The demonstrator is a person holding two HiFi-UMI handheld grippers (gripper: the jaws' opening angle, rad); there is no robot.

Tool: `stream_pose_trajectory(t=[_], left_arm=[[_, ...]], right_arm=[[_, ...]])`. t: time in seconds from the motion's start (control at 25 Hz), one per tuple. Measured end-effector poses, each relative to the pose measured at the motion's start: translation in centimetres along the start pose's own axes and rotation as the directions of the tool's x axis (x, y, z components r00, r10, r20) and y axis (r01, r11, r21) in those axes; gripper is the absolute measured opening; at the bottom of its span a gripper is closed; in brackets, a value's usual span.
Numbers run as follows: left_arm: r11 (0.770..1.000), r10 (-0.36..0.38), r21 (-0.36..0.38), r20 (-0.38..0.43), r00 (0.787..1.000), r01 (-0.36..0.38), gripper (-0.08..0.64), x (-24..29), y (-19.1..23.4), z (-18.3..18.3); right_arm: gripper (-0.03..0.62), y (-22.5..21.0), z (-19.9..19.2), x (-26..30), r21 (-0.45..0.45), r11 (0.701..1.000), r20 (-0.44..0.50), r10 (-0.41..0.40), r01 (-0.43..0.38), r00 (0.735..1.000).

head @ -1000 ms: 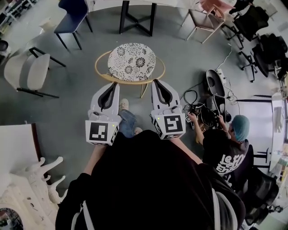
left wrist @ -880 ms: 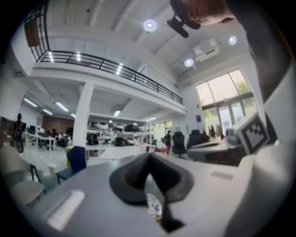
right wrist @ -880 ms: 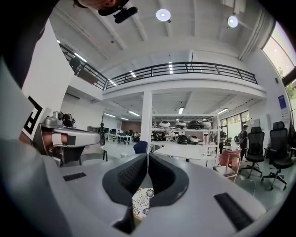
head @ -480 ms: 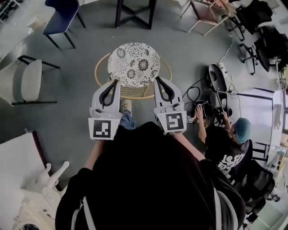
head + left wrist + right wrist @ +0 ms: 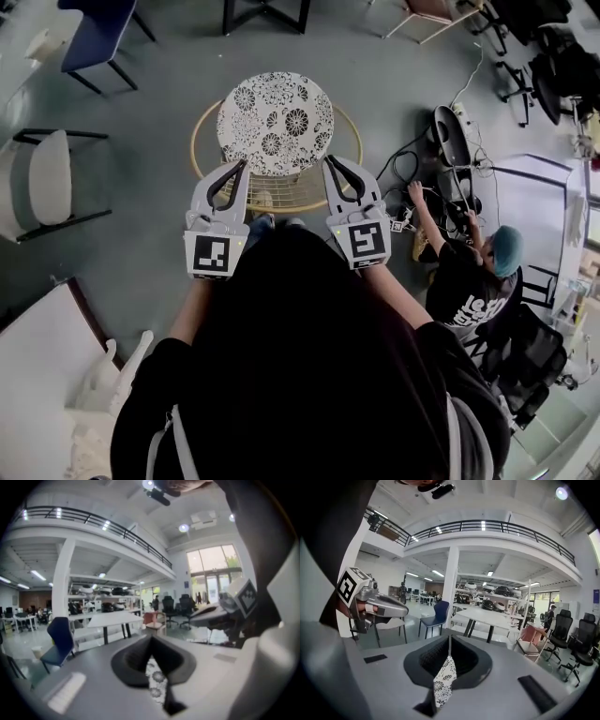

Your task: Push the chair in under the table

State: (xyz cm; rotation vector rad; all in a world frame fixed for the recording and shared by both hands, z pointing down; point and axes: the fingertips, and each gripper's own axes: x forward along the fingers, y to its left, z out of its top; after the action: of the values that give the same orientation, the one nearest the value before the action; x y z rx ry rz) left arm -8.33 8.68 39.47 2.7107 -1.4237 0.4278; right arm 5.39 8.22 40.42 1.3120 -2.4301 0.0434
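The chair (image 5: pixel 276 122) has a round black-and-white flowered seat and a pale wicker back hoop (image 5: pixel 281 195) facing me. Beyond it, at the top edge of the head view, stand the table's black legs (image 5: pixel 267 11). My left gripper (image 5: pixel 242 165) is shut, its tip over the hoop's left side. My right gripper (image 5: pixel 328 161) is shut over the hoop's right side. Whether either tip touches the hoop I cannot tell. In the left gripper view the shut jaws (image 5: pixel 151 639) frame a strip of flowered seat (image 5: pixel 154 681); the right gripper view (image 5: pixel 449 639) shows the same seat (image 5: pixel 443 679) and the white table (image 5: pixel 487 616) ahead.
A blue chair (image 5: pixel 98 28) stands at the far left and a pale chair (image 5: pixel 42 178) at the left. A person in a teal cap (image 5: pixel 478 281) sits on the floor at the right beside cables (image 5: pixel 450 183). White furniture (image 5: pixel 47 375) lies at my lower left.
Both grippers have moved forward and down, from short of the chair to over its back hoop. The chair and table legs now sit closer to me in the head view.
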Motion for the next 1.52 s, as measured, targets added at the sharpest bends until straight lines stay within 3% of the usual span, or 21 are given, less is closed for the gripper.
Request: stream_pose_trajectory(t=[0.24, 0.52, 0.64, 0.76, 0.96, 1.08, 1.24, 1.36, 1.44, 1.52], left_arm=[[0.994, -0.108, -0.04, -0.156, 0.982, 0.103, 0.011, 1.1, -1.1, -5.3], [0.981, -0.195, -0.073, -0.288, 0.937, 0.181, 0.017, 1.5, -2.2, -10.0], [0.97, -0.244, -0.082, -0.339, 0.909, 0.23, 0.102, 1.3, -2.7, -11.8], [0.946, -0.314, -0.058, -0.403, 0.86, 0.318, 0.145, 0.7, -3.8, -14.1], [0.844, -0.443, 0.01, -0.55, 0.708, 0.536, 0.241, -0.8, -6.2, -18.5], [0.804, -0.459, 0.03, -0.605, 0.651, 0.594, 0.253, -1.2, -7.1, -20.4], [0.764, -0.445, 0.068, -0.665, 0.599, 0.642, 0.259, -1.7, -7.7, -22.7], [0.738, -0.41, 0.115, -0.707, 0.577, 0.665, 0.259, -1.9, -7.6, -23.8], [0.725, -0.39, 0.142, -0.722, 0.571, 0.674, 0.259, -1.7, -7.7, -24.4], [0.718, -0.377, 0.158, -0.73, 0.569, 0.678, 0.258, -1.5, -7.8, -25.0]], right_arm=[[0.023, 0.4, -5.7, 0.7, -0.044, 0.992, -0.17, 0.109, -0.118, 0.979], [0.025, 0.9, -11.4, 1.0, -0.029, 0.965, -0.326, 0.236, -0.259, 0.916], [0.031, 1.4, -13.3, 0.8, -0.024, 0.948, -0.379, 0.284, -0.316, 0.881], [0.153, 1.9, -15.4, 0.4, -0.009, 0.928, -0.442, 0.331, -0.374, 0.834], [0.183, 2.8, -19.5, -0.9, -0.055, 0.867, -0.567, 0.382, -0.496, 0.73], [0.192, 3.2, -21.5, -1.9, -0.095, 0.82, -0.62, 0.395, -0.565, 0.678], [0.195, 3.4, -21.9, -2.0, -0.111, 0.797, -0.615, 0.414, -0.594, 0.671], [0.198, 3.5, -21.7, -1.9, -0.142, 0.77, -0.619, 0.421, -0.622, 0.663], [0.198, 3.7, -21.7, -2.1, -0.179, 0.739, -0.632, 0.42, -0.65, 0.651], [0.198, 4.1, -22.2, -2.5, -0.223, 0.685, -0.661, 0.416, -0.693, 0.624]])
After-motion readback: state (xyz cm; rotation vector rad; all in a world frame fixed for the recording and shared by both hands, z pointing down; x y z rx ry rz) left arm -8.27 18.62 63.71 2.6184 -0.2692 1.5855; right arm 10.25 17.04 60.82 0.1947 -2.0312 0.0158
